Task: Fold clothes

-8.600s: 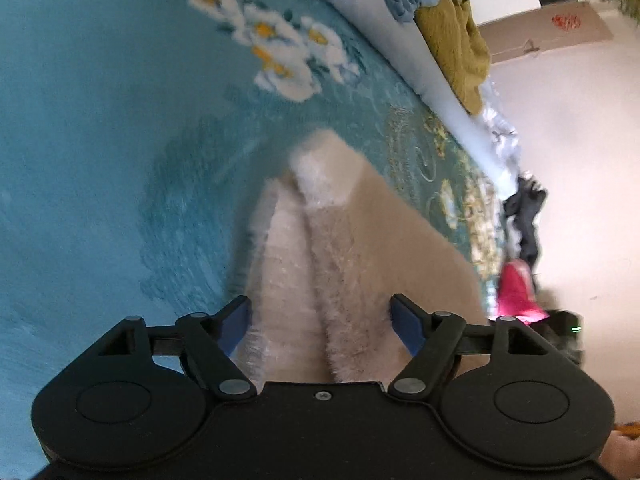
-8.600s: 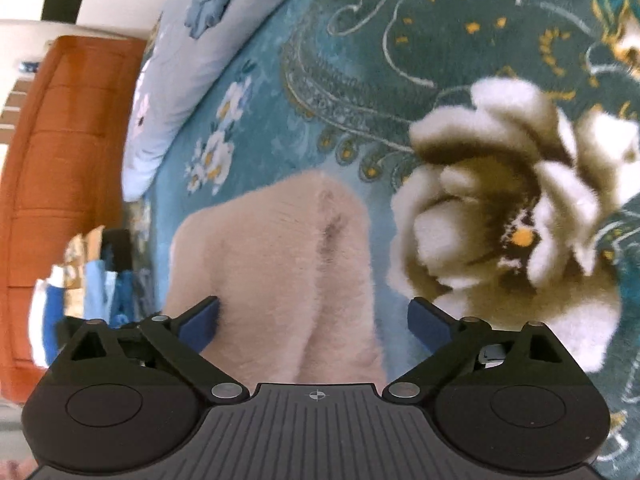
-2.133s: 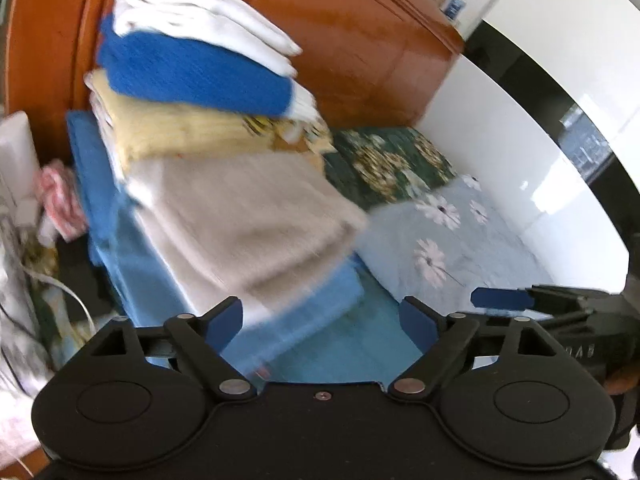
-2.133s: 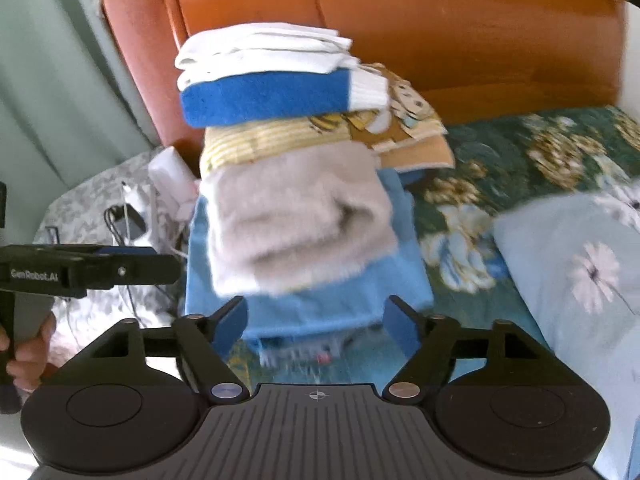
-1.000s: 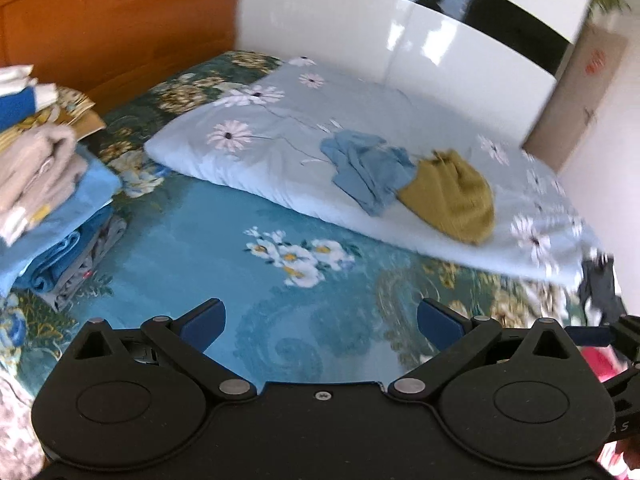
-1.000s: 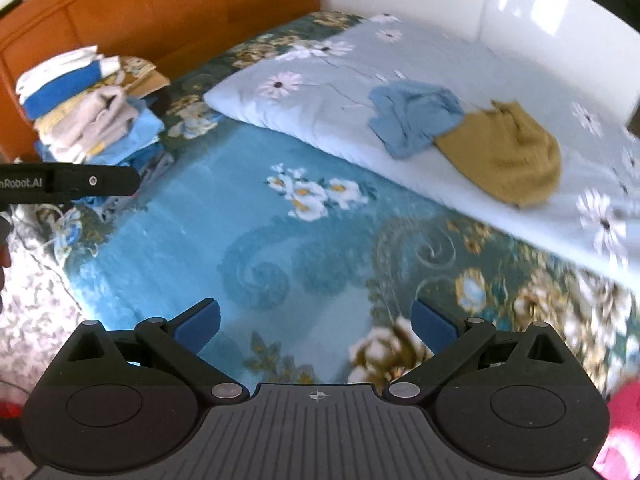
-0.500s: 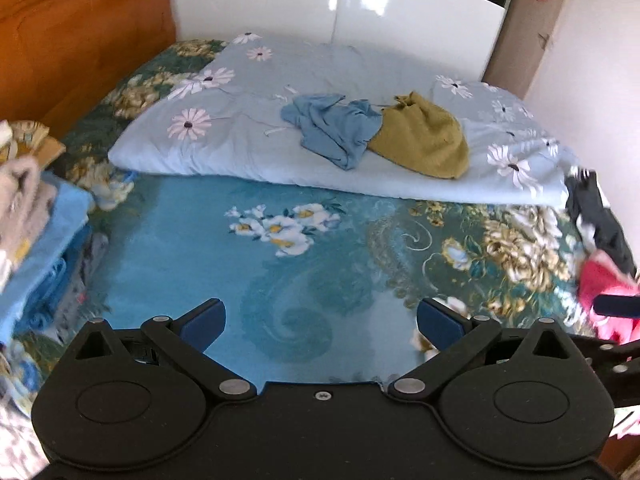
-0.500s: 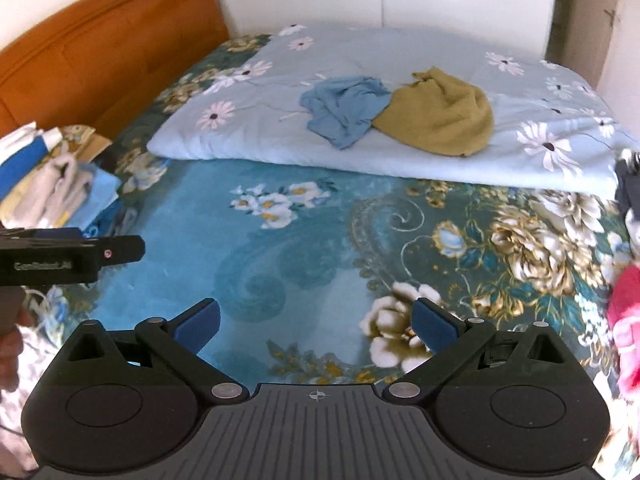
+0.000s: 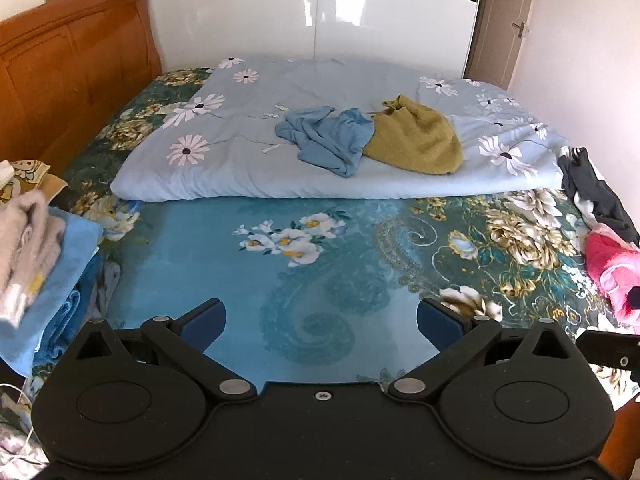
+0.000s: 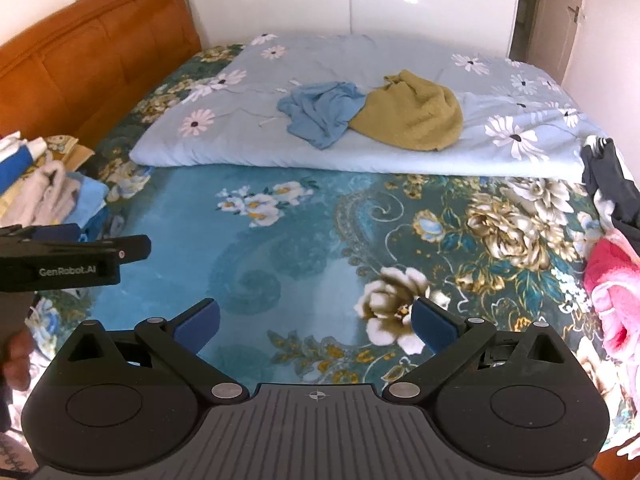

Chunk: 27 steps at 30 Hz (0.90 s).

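Note:
A crumpled blue garment point(image 9: 328, 140) point(image 10: 320, 114) and a mustard yellow garment point(image 9: 416, 140) point(image 10: 412, 114) lie side by side on the pale blue flowered quilt point(image 9: 224, 160) point(image 10: 240, 136) at the far side of the bed. A pink garment point(image 9: 608, 268) point(image 10: 612, 280) and a black one point(image 9: 596, 196) point(image 10: 608, 184) lie at the right edge. A stack of folded clothes point(image 9: 28, 240) point(image 10: 44, 188) with a beige fleece piece stands at the left. My left gripper point(image 9: 320, 318) and right gripper point(image 10: 316, 320) are open and empty above the teal flowered bedspread point(image 9: 224, 264) point(image 10: 304, 232).
An orange wooden headboard point(image 9: 72, 72) point(image 10: 92, 44) stands at the left. A glossy white wardrobe point(image 9: 312, 20) lines the far side, with a door point(image 9: 500, 28) at the far right. The left gripper's body point(image 10: 72, 262) shows at the left of the right wrist view.
Both grippers let go of the folded beige fleece onto the stack at the left, then swung right. They now face the whole bed and the loose garments.

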Motion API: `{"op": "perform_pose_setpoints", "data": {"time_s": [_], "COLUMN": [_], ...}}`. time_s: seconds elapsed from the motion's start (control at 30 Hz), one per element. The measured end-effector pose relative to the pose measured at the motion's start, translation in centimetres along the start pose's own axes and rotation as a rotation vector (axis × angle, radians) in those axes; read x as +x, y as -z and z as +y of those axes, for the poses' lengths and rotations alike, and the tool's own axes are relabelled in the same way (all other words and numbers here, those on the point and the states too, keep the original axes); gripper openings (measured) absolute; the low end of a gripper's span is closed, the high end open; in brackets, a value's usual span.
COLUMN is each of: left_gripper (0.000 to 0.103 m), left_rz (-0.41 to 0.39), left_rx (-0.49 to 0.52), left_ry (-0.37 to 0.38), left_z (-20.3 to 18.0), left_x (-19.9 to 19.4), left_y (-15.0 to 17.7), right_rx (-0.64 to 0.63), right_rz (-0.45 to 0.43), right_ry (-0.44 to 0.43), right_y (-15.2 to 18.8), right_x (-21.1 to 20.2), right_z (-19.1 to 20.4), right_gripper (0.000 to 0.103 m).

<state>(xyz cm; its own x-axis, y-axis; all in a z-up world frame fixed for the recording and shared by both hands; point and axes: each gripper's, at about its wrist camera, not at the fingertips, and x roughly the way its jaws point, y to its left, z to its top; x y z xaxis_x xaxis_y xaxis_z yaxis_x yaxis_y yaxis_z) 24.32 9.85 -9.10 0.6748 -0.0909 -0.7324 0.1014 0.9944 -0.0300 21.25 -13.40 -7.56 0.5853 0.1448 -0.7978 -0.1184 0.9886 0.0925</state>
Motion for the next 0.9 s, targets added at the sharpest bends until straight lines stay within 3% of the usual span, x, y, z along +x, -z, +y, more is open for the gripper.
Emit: {"op": "perform_pose_setpoints", "data": {"time_s": [0.27, 0.4, 0.7, 0.9], "left_gripper": [0.101, 0.101, 0.101, 0.101], "left_rz": [-0.056, -0.045, -0.018, 0.01], "left_rx": [0.018, -0.042, -0.178, -0.237], "left_ry": [-0.101, -0.136, -0.212, -0.265], "left_z": [-4.0, -6.9, -13.7, -17.1], "left_x": [-0.8, -0.9, -1.2, -1.5], "left_y": [-0.4, -0.3, -0.1, 0.4], "right_rx": [-0.064, -0.166, -0.255, -0.304], "right_rz": [0.001, 0.004, 0.023, 0.055], "right_ry": [-0.061, -0.06, -0.128, -0.182], "right_y": [0.2, 0.2, -0.4, 0.0], "right_x": [-0.1, -0.2, -0.7, -0.6], "right_z": [-2.2, -4.8, -11.5, -13.6], "right_gripper": [0.103, 0.103, 0.103, 0.103]}}
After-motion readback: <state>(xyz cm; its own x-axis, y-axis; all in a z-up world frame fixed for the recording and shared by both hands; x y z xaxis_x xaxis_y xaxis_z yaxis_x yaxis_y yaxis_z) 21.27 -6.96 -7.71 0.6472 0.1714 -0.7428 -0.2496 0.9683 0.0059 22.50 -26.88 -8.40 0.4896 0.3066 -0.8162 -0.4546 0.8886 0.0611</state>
